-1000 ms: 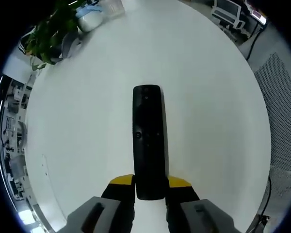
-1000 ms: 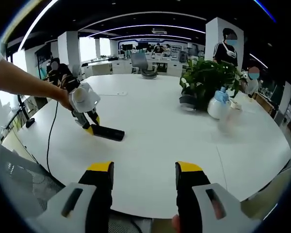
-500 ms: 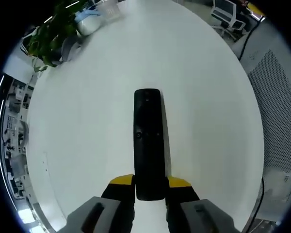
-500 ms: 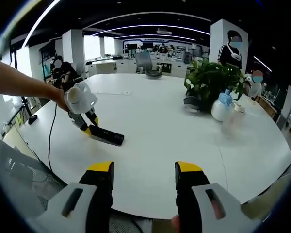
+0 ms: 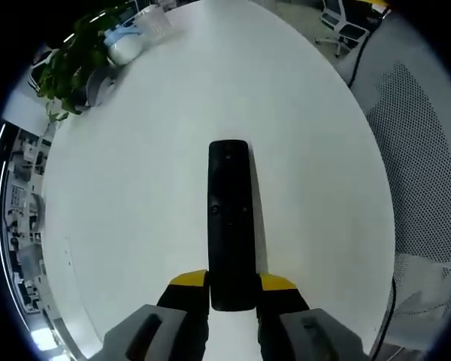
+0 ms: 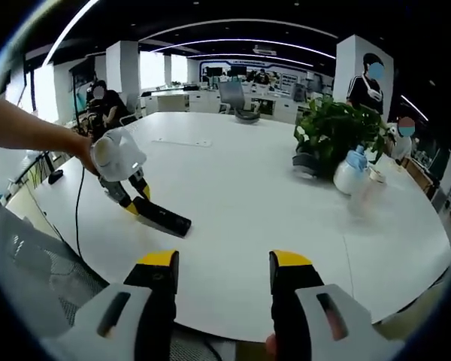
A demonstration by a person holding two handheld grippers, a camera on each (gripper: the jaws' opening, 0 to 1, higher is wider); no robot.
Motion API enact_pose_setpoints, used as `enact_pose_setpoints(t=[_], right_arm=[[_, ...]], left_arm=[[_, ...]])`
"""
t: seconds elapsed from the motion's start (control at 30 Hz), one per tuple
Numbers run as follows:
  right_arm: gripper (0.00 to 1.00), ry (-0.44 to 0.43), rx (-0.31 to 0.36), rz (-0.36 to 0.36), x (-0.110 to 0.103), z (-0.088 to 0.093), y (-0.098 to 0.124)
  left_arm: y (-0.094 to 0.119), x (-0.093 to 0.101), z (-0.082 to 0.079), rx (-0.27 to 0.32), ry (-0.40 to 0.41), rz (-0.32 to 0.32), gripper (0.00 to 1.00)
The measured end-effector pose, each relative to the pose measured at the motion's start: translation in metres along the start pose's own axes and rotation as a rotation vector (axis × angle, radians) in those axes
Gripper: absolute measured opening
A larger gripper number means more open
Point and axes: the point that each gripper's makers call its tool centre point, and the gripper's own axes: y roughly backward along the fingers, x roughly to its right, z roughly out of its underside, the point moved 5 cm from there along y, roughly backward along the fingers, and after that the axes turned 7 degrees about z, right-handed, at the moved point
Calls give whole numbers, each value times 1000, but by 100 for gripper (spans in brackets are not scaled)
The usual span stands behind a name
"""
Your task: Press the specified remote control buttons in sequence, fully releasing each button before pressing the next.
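Note:
A long black remote control (image 5: 230, 222) sticks out from between the yellow-tipped jaws of my left gripper (image 5: 232, 283), which is shut on its near end, above the white round table (image 5: 135, 165). In the right gripper view the same remote (image 6: 164, 218) points right and down toward the table, held by the left gripper (image 6: 135, 204) in a person's hand. My right gripper (image 6: 224, 263) stands open near the table's front edge, with nothing between its jaws, well to the right of the remote.
A potted green plant (image 6: 337, 129) and a white and blue spray bottle (image 6: 353, 171) stand at the table's far right. A mesh chair back (image 5: 421, 158) sits beside the table. A black cable (image 6: 80, 203) hangs off the left edge. Office desks and people are in the background.
The left gripper with the remote has swung slightly, the table edge and mesh chair now nearer in its view. The right gripper has stayed open, its view shifting a little.

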Motion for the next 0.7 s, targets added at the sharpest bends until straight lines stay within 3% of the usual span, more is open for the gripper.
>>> enact_pose_setpoints(t=[0.7], right_arm=[[47, 13, -6, 11, 2, 1, 0]], left_arm=[[1, 38, -2, 2, 0, 32, 22]])
